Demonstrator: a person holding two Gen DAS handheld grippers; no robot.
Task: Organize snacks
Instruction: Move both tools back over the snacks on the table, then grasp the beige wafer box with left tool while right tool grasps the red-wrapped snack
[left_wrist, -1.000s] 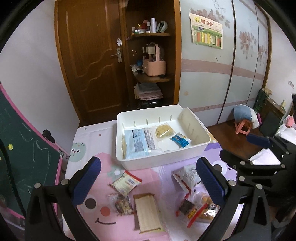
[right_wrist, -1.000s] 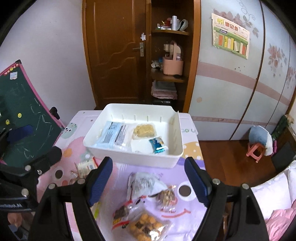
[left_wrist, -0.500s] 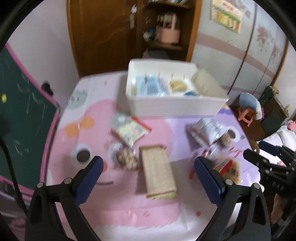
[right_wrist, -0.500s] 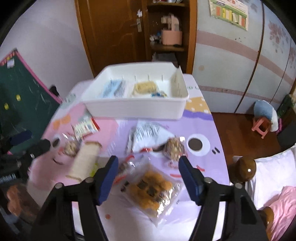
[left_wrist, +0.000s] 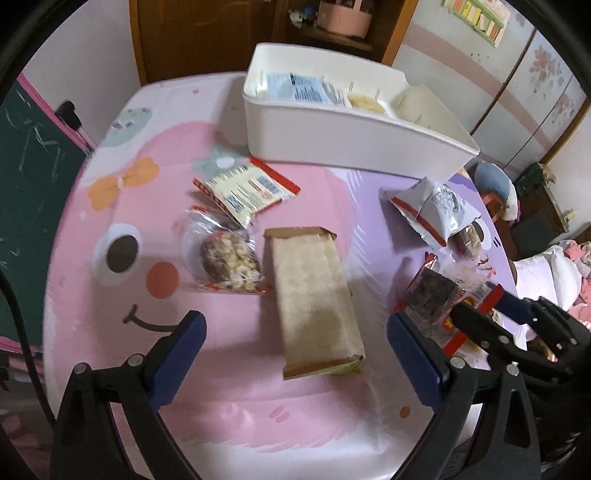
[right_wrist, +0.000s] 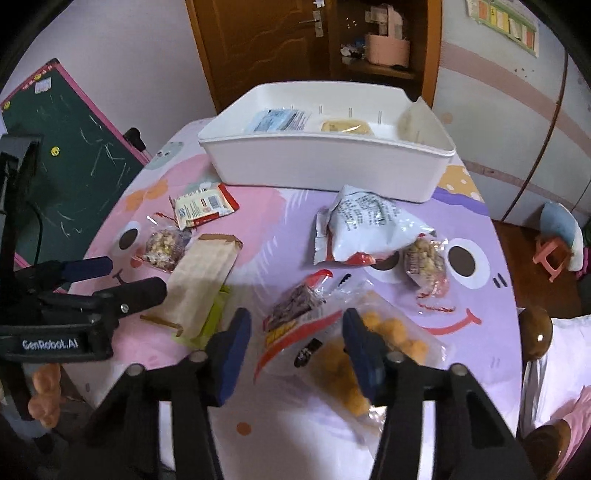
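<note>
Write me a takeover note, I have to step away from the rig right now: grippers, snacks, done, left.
Left gripper: open above the long tan paper-wrapped bar.
Right gripper: open, jaws just closing around the clear bag of orange puffs, not yet gripped.
Done: the white plastic bin holds a light-blue packet and a yellowish snack.
Left: bar, puffs, white foil bag and the other small packets on the pink cartoon tablecloth.

white bin (right_wrist: 325, 162). tablecloth (left_wrist: 229, 406) pink and lilac, cartoon face print. long packet (left_wrist: 314, 299) plain tan. clear bag (right_wrist: 369, 343), orange-yellow puffs, red band. pouch (right_wrist: 369, 225) white, dark print, red edge. gripper pads (right_wrist: 232, 354) dark blue.
</note>
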